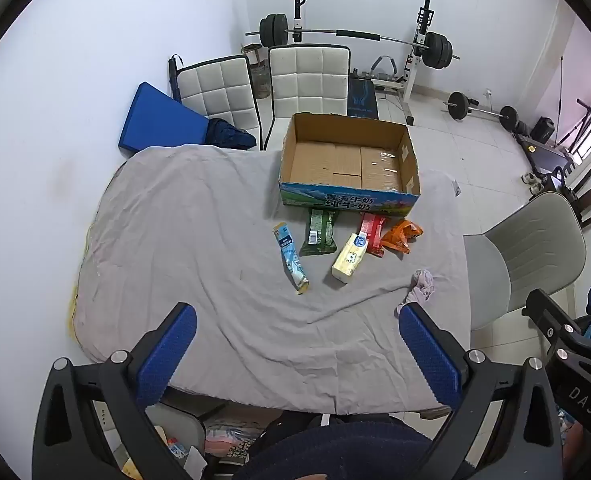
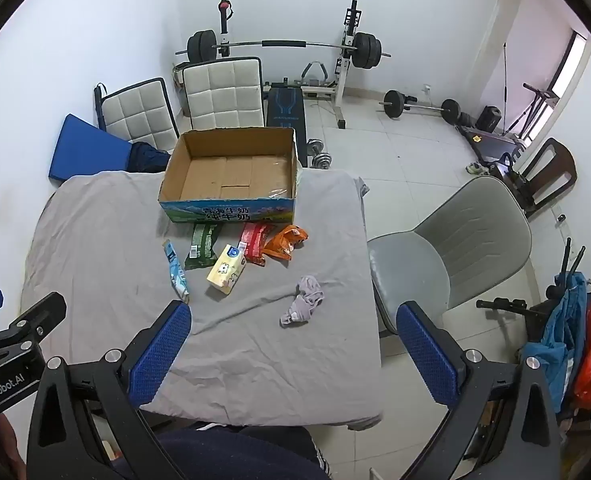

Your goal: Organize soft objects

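Both grippers hang spread and empty over the near edge of the cloth-covered bench (image 1: 199, 216).

The left gripper (image 1: 297, 334) and the right gripper (image 2: 293, 330) each have their blue fingers (image 1: 167, 354) (image 2: 425, 350) wide apart, holding nothing. Beyond them, well short of the box (image 1: 349, 162), lies a crumpled pale rag (image 2: 305, 300). Nearer the box sit a blue sachet (image 1: 291, 258) and a yellow tissue pack (image 1: 349, 256). Just before the box front lie a green packet (image 1: 319, 232), a red packet (image 1: 373, 232) and an orange wrapper (image 1: 401, 236), possibly touching one another. The open box looks empty. Right of it stands a grey chair (image 2: 455, 248).
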{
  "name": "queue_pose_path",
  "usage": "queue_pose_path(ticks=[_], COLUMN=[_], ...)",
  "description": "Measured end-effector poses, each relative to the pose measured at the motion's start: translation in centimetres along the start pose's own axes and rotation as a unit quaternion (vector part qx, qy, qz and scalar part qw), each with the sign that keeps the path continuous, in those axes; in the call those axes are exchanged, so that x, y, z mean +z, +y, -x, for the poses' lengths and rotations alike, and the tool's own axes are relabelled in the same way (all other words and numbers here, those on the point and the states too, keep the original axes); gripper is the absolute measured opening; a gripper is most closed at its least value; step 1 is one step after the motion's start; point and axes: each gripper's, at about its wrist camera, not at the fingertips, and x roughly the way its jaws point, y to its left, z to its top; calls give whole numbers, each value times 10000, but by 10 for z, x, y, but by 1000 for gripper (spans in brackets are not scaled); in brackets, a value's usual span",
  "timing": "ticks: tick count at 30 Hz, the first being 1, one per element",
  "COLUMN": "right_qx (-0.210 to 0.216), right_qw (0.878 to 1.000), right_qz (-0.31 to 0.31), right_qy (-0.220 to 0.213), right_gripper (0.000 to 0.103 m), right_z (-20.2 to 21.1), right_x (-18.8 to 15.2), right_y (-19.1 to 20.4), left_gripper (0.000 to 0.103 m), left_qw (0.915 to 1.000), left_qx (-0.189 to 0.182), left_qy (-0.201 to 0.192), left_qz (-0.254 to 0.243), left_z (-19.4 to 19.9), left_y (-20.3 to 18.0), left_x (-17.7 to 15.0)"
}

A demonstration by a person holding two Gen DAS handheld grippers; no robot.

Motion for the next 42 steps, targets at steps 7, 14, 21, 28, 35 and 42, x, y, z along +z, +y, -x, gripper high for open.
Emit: queue_pose_path(ticks=[7,14,21,28,35,42], right_qx=[62,63,28,43,96,116], right_qw=[10000,9996,9996,9996,9995,9995], right_qz=[-37,-198,-180,-160,-116,-106], right_qy=[-45,-190,-223,-248,-280,-283], right_gripper=[103,103,103,103,103,103], right_z=[3,8,14,15,18,21], right_x=[3,0,0,-2,-6,-7], right_y=[-1,-7,-7,-7,-6,-6], left_gripper=[103,103,103,103,103,103], left_qw=[10000,9998,9997,9996,9994,9994], left_qx=[-15,-50,-66,-31,-6,2], left_qy=[-33,-198,-234,-286,-333,-349], left_qz=[45,57,46,60,68,70], left_z=[-3,8,11,19,21,20], left_y=[1,3,-1,-1,-2,-1], left_x=[6,5,2,2,-1,-2])
